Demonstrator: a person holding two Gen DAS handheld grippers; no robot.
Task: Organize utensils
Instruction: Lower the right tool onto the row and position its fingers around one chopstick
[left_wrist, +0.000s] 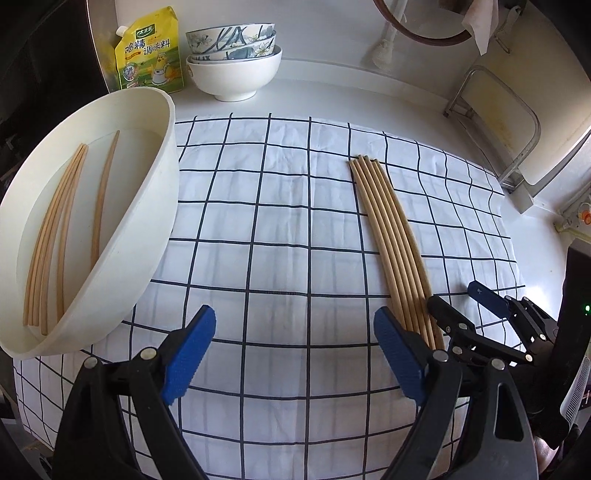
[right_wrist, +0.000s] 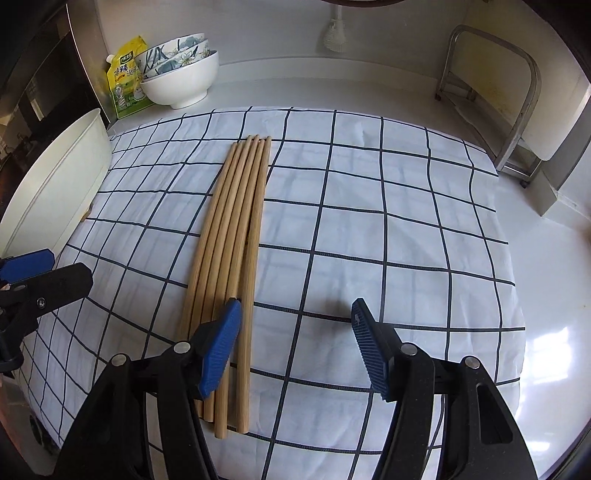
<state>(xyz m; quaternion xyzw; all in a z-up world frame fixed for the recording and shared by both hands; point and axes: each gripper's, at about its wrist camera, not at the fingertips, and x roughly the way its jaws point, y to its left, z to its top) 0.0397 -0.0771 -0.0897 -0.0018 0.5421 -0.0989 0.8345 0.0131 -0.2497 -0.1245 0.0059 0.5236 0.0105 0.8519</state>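
Several wooden chopsticks lie side by side in a neat row on the checked cloth; they also show in the right wrist view. A large white basin at the left holds several more chopsticks. My left gripper is open and empty, low over the cloth between basin and row. My right gripper is open and empty, its left finger over the near ends of the row. It also shows in the left wrist view.
A stack of bowls and a yellow seasoning pouch stand at the back left. A metal rack leans at the right wall. The basin's side shows at the left of the right wrist view.
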